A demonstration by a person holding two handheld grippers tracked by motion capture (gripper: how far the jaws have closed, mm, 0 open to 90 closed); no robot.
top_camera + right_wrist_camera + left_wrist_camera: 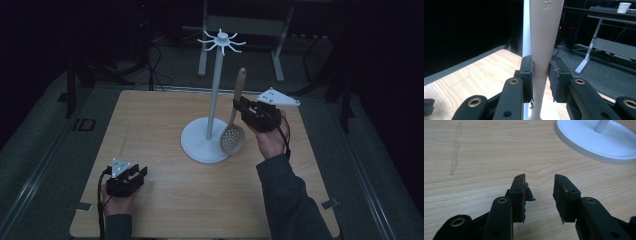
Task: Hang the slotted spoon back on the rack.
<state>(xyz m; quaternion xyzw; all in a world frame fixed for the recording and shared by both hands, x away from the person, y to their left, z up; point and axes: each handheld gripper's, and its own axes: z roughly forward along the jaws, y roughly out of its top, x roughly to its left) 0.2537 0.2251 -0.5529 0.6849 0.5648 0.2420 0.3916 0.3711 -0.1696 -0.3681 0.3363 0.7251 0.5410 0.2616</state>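
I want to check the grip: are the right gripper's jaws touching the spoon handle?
Touching. In the right gripper view, the right gripper has both jaws pressed against the slotted spoon handle, no gap.

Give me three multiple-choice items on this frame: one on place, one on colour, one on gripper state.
1. Where is the stand?
A. table middle
B. near left corner
C. on the floor

2. What colour is the stand's base?
A. black
B. white
C. red

3. What is the right gripper doing?
A. open, empty
B. resting on the table
C. shut on the slotted spoon

Key: A, it rises mid table; B, the disc is white; C, both jaws press the spoon's handle, while the left gripper is open.
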